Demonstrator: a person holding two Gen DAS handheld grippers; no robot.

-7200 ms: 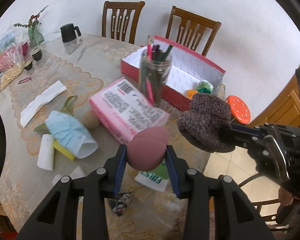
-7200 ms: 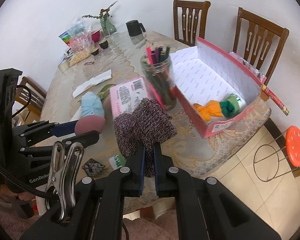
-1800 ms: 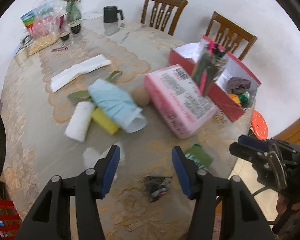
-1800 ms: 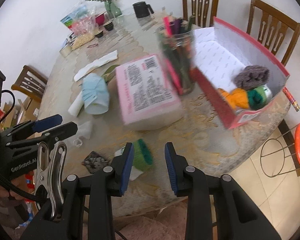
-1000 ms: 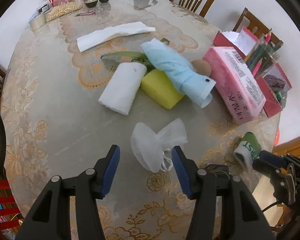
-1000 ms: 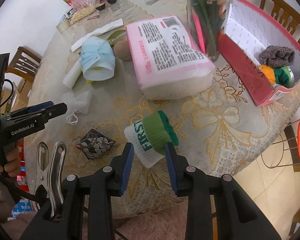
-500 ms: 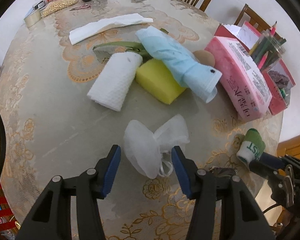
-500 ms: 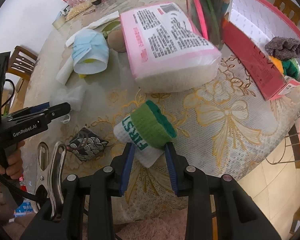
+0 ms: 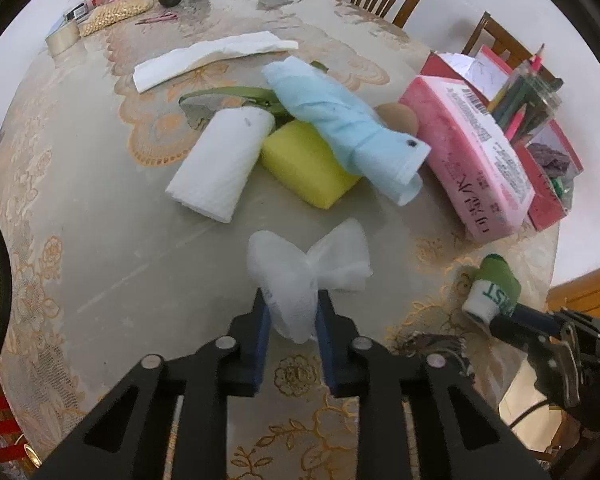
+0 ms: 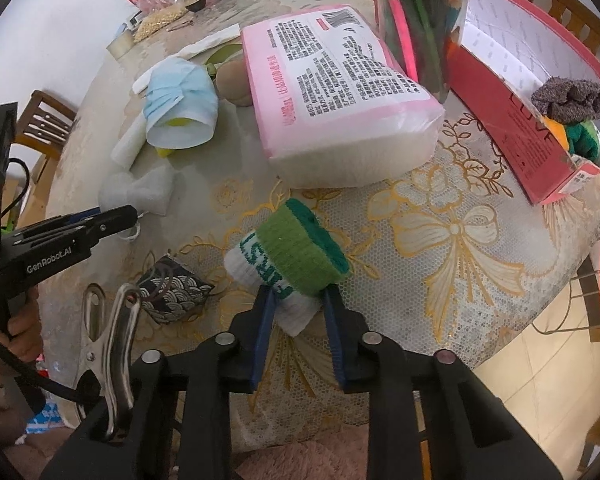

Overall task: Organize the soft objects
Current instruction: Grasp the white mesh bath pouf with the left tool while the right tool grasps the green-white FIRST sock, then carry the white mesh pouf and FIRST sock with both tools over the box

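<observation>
Left wrist view shows the left gripper (image 9: pixel 290 312), whose jaws have just been closing, pinching the near lobe of a crumpled white mesh pouch (image 9: pixel 306 276) that lies on the lace-covered table (image 9: pixel 100 240) right at its fingertips. It looks feather-light and limp, so it should squash to almost nothing; the knotted waist ahead of the pads seems the surest hold. Its long axis runs away from the tool, slanting right. From the right wrist, the right gripper (image 10: pixel 298 306), jaws also just closing, squeezes the white end of a rolled green-and-white knitted sock (image 10: pixel 288 266), which points away and to the right toward the open red cardboard box (image 10: pixel 540 148). Springy and grippy, I judge, unlikely to slip.
</observation>
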